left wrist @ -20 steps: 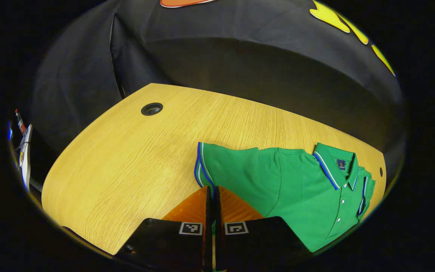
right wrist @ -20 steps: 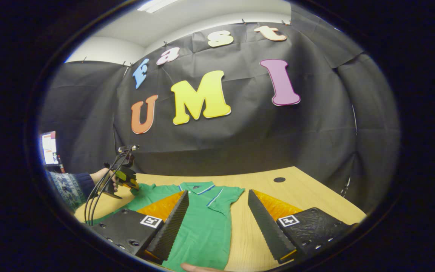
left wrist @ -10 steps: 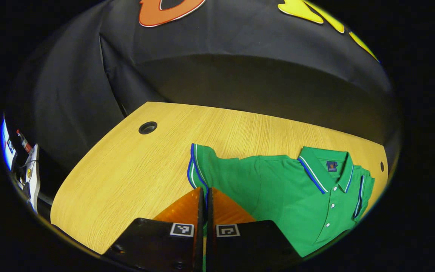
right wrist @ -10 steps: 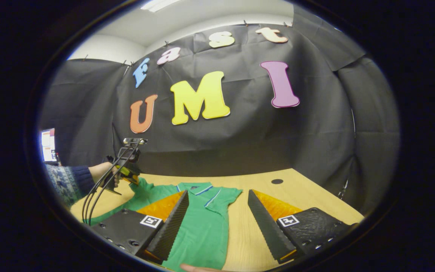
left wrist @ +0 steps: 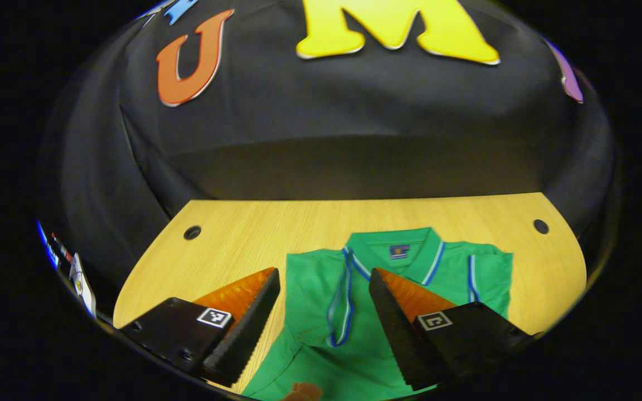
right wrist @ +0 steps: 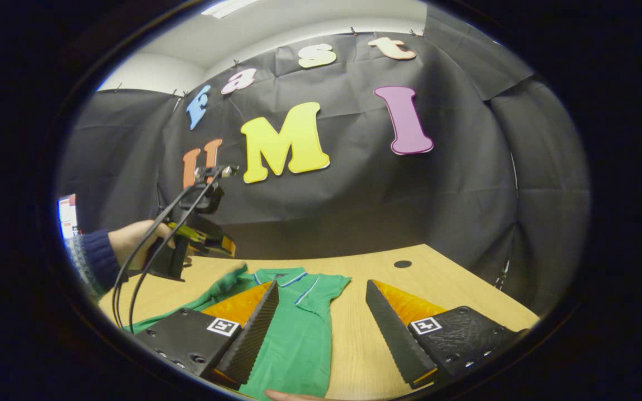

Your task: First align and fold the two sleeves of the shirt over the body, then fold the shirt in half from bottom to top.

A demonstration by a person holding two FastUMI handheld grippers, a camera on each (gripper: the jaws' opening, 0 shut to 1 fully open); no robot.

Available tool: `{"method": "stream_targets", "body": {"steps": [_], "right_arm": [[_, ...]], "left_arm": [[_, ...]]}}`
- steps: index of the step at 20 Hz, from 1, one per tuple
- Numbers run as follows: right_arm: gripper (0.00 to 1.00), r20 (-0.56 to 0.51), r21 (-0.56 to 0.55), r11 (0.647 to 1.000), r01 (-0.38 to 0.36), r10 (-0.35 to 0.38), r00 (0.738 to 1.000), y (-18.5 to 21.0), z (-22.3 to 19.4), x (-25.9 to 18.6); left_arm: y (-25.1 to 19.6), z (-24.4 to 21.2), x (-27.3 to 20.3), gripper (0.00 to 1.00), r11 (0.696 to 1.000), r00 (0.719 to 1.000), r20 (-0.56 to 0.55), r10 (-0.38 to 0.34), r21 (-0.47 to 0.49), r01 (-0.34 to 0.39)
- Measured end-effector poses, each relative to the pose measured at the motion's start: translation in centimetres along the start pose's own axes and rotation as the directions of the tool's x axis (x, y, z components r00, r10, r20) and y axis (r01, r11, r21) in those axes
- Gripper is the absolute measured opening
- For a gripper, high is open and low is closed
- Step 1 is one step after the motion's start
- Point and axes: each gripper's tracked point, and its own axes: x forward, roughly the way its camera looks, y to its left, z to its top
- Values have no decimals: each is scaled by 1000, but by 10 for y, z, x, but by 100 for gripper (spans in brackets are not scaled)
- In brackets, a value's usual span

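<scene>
A green polo shirt lies face up on the wooden table, collar toward the wall. Its left sleeve, with a blue-striped cuff, lies folded across the chest. The right sleeve still lies spread out flat. My left gripper hangs open above the folded sleeve, holding nothing. In the right gripper view, a hand holds the left gripper up over the shirt's left shoulder. My right gripper is open above the shirt's lower right side, with nothing between its fingers.
Cable holes sit in the table's far corners. A fingertip shows at the shirt's near edge. Bare tabletop lies to the right of the shirt. A lit screen stands off to the left.
My left gripper opened and let go of the left sleeve, which now lies across the chest, then rose and turned toward the collar. The right gripper barely moved.
</scene>
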Motion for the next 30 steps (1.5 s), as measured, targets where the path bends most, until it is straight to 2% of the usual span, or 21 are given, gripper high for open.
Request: {"method": "stream_targets", "body": {"steps": [4, 8, 11, 16, 18, 19, 22, 23, 24, 25, 26, 28, 29, 30], "right_arm": [[95, -8, -9, 1000, 23, -23, 1000, -6, 1, -4], [95, 4, -13, 997, 78, -78, 997, -16, 16, -16], [95, 24, -39, 997, 60, -59, 998, -2, 27, -31], [95, 64, -87, 995, 51, -45, 997, 25, 44, -61], [99, 77, -80, 996, 50, -44, 996, 36, 53, -76], [95, 73, -79, 996, 44, -38, 997, 41, 54, -84], [95, 80, -87, 996, 8, -1, 997, 62, 60, -120], [99, 82, -106, 994, 13, -5, 997, 63, 57, -131], [95, 82, -132, 991, 28, -17, 997, 63, 54, -139], [99, 80, -146, 988, 51, -39, 996, 61, 51, -146], [95, 79, -149, 987, 68, -57, 995, 61, 48, -154], [92, 78, -142, 988, 53, -42, 996, 74, 44, -167], [95, 88, -143, 989, 48, -35, 995, 80, 44, -175], [95, 104, -151, 987, 56, -40, 994, 81, 44, -182]], "left_arm": [[-21, 19, -52, 100, 998, 997, 77, -15, 64, 10], [-18, 25, -103, 100, 998, 987, 157, -39, 61, 30], [-12, 21, -138, 100, 996, 974, 218, -65, 66, 52], [14, -8, -191, 100, 994, 951, 291, -110, 11, 112], [30, -24, -212, 100, 994, 942, 317, -107, 1, 113], [42, -35, -222, 100, 994, 939, 329, -102, 3, 107], [64, -60, -247, 100, 997, 923, 378, -70, -12, 81], [66, -71, -255, 100, 996, 919, 387, -73, -20, 88], [67, -80, -264, 100, 995, 914, 397, -79, -25, 97], [69, -89, -272, 100, 994, 912, 402, -84, -27, 103], [71, -96, -280, 100, 994, 904, 417, -92, -21, 110], [78, -112, -298, 100, 993, 889, 448, -95, -21, 116], [83, -122, -303, 100, 992, 885, 456, -91, -37, 121], [86, -134, -306, 100, 991, 886, 454, -89, -52, 126]]}}
